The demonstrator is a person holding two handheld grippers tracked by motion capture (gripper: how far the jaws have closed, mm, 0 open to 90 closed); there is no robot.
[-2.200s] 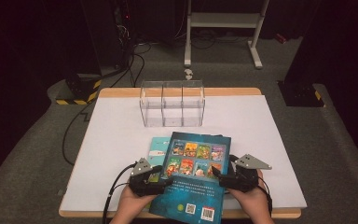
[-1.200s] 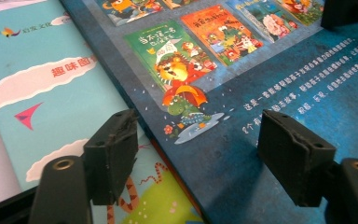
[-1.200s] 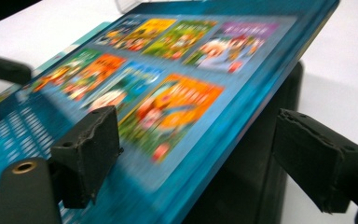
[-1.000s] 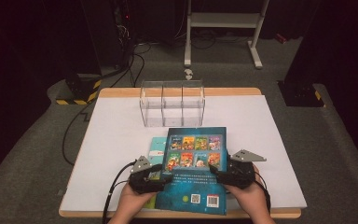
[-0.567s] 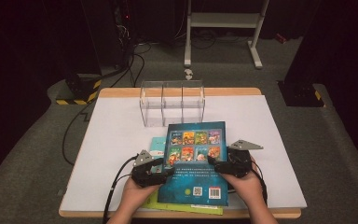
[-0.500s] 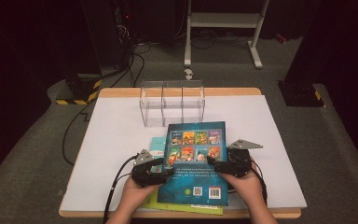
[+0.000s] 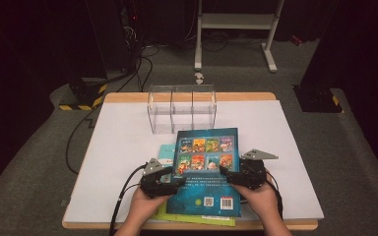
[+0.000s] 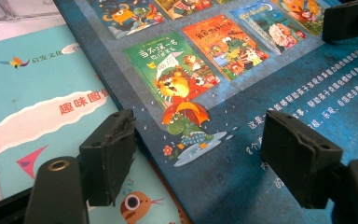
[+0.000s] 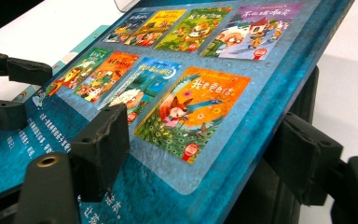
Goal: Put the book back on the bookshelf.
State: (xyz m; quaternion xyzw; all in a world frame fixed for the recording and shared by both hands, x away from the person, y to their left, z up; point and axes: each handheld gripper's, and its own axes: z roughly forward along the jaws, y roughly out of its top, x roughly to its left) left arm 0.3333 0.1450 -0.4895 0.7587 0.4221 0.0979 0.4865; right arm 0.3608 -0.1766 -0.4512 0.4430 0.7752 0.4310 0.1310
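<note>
— Book (image 7: 204,191) placement?
— 6 o'clock on the counter (image 7: 118,147), atop a teal booklet (image 7: 166,153).
— Tongs?
— Left tongs (image 7: 171,178) straddle its 9 o'clock edge, spread, jaws just opening. Right tongs (image 7: 226,174) straddle the 3 o'clock edge, just closing, not yet pinching.
— Handling?
— Probably light, thin, glossy, bendy: I'd pinch both long edges at mid-length

Dark room, grey carpet floor (image 7: 359,147), white metal stand (image 7: 236,22), cables.
</note>
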